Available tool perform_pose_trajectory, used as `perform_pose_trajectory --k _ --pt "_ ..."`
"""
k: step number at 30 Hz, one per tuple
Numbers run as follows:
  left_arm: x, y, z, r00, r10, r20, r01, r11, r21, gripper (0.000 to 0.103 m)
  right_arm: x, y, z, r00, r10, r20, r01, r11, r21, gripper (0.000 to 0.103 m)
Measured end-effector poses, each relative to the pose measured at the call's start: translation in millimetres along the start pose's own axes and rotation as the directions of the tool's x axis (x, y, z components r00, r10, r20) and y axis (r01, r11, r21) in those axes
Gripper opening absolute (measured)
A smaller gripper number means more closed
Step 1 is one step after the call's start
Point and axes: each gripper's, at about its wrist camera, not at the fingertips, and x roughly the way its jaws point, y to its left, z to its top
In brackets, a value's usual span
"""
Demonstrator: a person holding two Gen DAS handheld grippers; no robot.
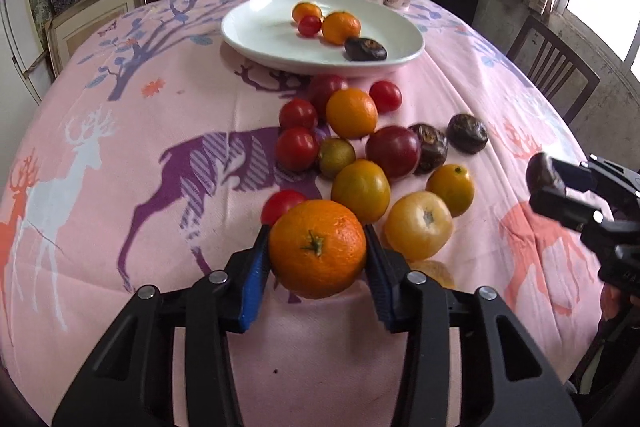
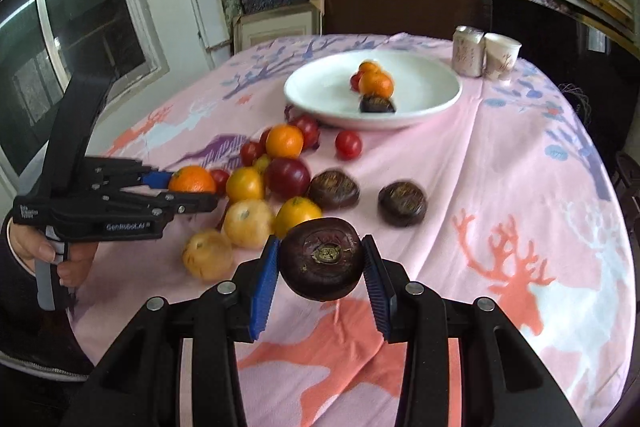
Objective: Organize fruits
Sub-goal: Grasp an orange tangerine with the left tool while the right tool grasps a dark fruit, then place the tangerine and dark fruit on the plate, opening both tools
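Left wrist view: left gripper (image 1: 317, 250) pinches a mandarin orange (image 1: 317, 247). Right gripper (image 2: 321, 259) pinches a dark water chestnut (image 2: 321, 258), above surface's near edge.

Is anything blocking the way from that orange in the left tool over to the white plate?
On the cloth, yes: the loose fruit pile lies between the orange and the plate. Held up in the left tool, it should pass above.
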Motion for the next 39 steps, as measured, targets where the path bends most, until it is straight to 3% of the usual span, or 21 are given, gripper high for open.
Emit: perform_pose_trajectory --k 5,10,12,15,19,23,25,26,27,28,31,32,35,39 --pt "-32 10 38 0.992 0.049 0.120 -0.050 0.999 -0.003 0.043 -24 -21 51 0.979 -0.055 0.199 0.037 0.995 0.092 0.041" --pt "-35 11 93 0.972 0.087 0.218 -0.088 0.996 -0.003 0.043 -1 -34 98 0.967 -0.054 0.248 0.019 0.990 0.142 0.041" --pt "-22 11 114 0.968 0.100 0.229 -0.102 0.995 -0.005 0.043 24 -35 110 0.972 -0.064 0.224 0.028 0.987 0.158 0.041" --pt "14 12 135 0.979 0.104 0.178 -0.101 0.995 -0.026 0.043 67 -39 116 0.986 -0.079 0.150 0.051 0.982 0.180 0.041" --pt "61 18 141 0.991 0.103 0.088 -0.097 0.993 -0.072 0.043 106 -49 117 0.993 -0.095 0.070 0.079 0.976 0.204 0.041" --pt "83 24 144 0.993 0.102 0.056 -0.095 0.989 -0.109 0.043 126 -61 119 0.992 -0.118 0.041 0.106 0.969 0.222 0.043" --pt "88 24 147 0.993 0.106 0.049 -0.100 0.989 -0.113 0.044 131 -66 120 0.994 -0.099 0.039 0.087 0.966 0.243 0.049" --pt "91 24 148 0.994 0.102 0.042 -0.096 0.988 -0.122 0.044 133 -69 121 0.995 -0.094 0.039 0.081 0.963 0.258 0.061" --pt "91 24 149 0.995 0.093 0.035 -0.087 0.987 -0.134 0.044 132 -71 121 0.995 -0.087 0.045 0.071 0.959 0.276 0.063" --pt "90 25 148 0.996 0.081 0.040 -0.074 0.987 -0.144 0.047 130 -72 120 0.996 -0.075 0.050 0.057 0.957 0.284 0.063" --pt "72 22 143 0.989 0.111 0.098 -0.099 0.988 -0.121 0.078 120 -70 114 0.998 -0.057 0.040 0.043 0.958 0.284 0.064" --pt "64 21 140 0.983 0.129 0.130 -0.114 0.987 -0.116 0.083 116 -72 112 0.998 -0.051 0.034 0.039 0.958 0.284 0.065" --pt "41 23 131 0.978 0.111 0.179 -0.093 0.990 -0.105 0.089 101 -73 101 0.999 -0.049 0.011 0.045 0.964 0.263 0.071" --pt "24 33 111 0.980 0.100 0.173 -0.081 0.990 -0.113 0.090 82 -64 81 0.993 -0.108 -0.049 0.114 0.984 0.137 0.072"
